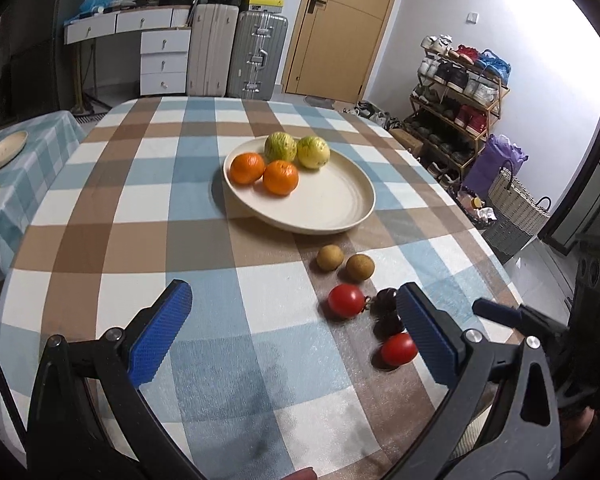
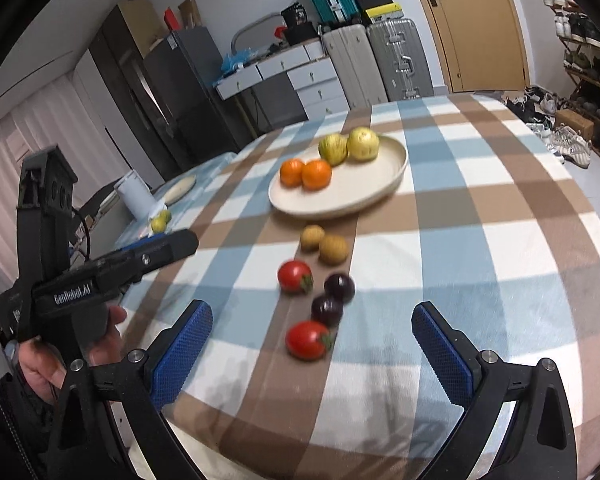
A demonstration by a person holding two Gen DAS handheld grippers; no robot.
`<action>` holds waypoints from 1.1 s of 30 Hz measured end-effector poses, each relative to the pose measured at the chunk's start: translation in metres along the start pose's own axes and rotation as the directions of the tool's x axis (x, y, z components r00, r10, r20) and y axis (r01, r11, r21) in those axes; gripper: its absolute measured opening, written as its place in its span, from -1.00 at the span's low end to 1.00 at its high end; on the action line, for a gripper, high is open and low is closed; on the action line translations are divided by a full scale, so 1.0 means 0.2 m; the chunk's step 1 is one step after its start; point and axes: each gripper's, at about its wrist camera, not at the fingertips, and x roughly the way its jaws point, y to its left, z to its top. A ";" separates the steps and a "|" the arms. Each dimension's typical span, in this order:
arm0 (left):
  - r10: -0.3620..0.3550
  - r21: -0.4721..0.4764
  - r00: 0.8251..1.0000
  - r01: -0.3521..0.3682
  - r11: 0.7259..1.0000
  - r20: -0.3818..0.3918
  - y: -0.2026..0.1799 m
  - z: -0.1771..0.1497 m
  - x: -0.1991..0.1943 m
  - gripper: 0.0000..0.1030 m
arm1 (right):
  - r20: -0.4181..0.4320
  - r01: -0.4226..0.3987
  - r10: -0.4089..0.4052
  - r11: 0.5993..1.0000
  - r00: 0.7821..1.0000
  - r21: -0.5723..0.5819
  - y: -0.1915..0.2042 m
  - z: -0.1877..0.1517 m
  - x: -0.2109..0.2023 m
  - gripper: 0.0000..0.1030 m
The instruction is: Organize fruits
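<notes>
- The plate (image 2: 396,168) sits mid-table on the checked cloth (image 2: 480,208), holding two oranges (image 2: 306,173) at its left edge and two green-yellow fruits (image 2: 350,146) behind them; its right half is bare.
- Six small fruits lie loose in a line on the cloth, near the plate's front rim: two brown ones (image 2: 324,243), a far tomato (image 2: 295,277), two dark plums (image 2: 334,298) and a near tomato (image 2: 308,340).
- The right gripper (image 2: 312,320) hangs low over the near edge of the table, jaws wide and empty, with the near tomato almost centred between its fingers.
- The left gripper (image 1: 294,304) is also spread wide and holds nothing; its right finger (image 1: 428,336) covers part of the plums in its own view.
- The step in hand looks like a pick of the near tomato by the right gripper, since it lies closest and best lined up.
- To do it well, the gripper should descend so both pads meet the tomato's widest part.
- The nearer plum lies just beside the tomato, perhaps touching; approaching from the near side would avoid nudging it and setting it rolling.
- The grip should be gentle: a tomato's skin is smooth and soft, so a hard squeeze could bruise it or squirt it out.
- A sensible drop point is the bare right half of the plate, set down low so it does not roll.
- The left gripper should keep to its own side, well apart from the pick.
</notes>
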 end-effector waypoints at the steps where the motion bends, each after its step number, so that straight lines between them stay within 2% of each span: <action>1: 0.001 -0.004 1.000 -0.001 1.000 -0.002 0.00 0.00 0.01 0.98 | -0.010 0.000 0.000 1.000 1.000 0.002 0.00 -0.02 0.02 0.99; 9: -0.002 -0.016 0.999 0.002 1.000 -0.032 0.03 -0.04 0.09 0.98 | -0.049 -0.004 0.004 1.000 0.999 -0.012 0.02 -0.11 0.12 0.98; 15: 0.000 -0.019 0.999 -0.001 1.000 -0.045 0.05 -0.05 0.12 0.98 | -0.065 0.001 -0.002 1.000 0.998 -0.023 0.02 -0.13 0.19 0.86; 17: -0.002 -0.020 0.999 0.001 1.000 -0.048 0.05 -0.06 0.13 0.98 | -0.065 -0.003 0.001 1.000 0.998 -0.026 0.02 -0.13 0.20 0.71; 19: -0.002 -0.018 0.999 0.001 1.000 -0.051 0.05 -0.06 0.13 0.98 | -0.071 0.003 -0.005 0.999 0.997 -0.034 0.03 -0.13 0.21 0.66; 22: -0.002 -0.017 0.999 0.001 1.000 -0.052 0.05 -0.06 0.13 0.98 | -0.072 0.000 -0.003 0.999 0.997 -0.042 0.04 -0.12 0.22 0.43; 24: 0.000 -0.014 0.998 -0.001 1.000 -0.056 0.05 -0.06 0.14 0.98 | -0.067 0.016 -0.019 0.999 0.998 -0.050 0.04 -0.12 0.22 0.40; 26: 0.000 -0.013 0.998 -0.001 1.000 -0.059 0.05 -0.06 0.15 0.98 | -0.061 0.016 -0.020 0.998 0.998 -0.058 0.04 -0.12 0.23 0.18; 30: 0.004 -0.011 0.998 -0.004 1.000 -0.060 0.06 -0.06 0.14 0.98 | -0.071 0.030 -0.035 0.996 0.997 -0.079 0.06 -0.12 0.25 -0.05; 32: 0.004 -0.010 0.998 -0.005 1.000 -0.060 0.06 -0.06 0.14 0.98 | -0.073 0.031 -0.037 0.996 0.997 -0.079 0.05 -0.11 0.25 -0.25; 33: 0.006 -0.009 0.998 -0.007 1.000 -0.059 0.06 -0.06 0.15 0.98 | -0.076 0.032 -0.038 0.997 0.996 -0.074 0.05 -0.12 0.25 -0.25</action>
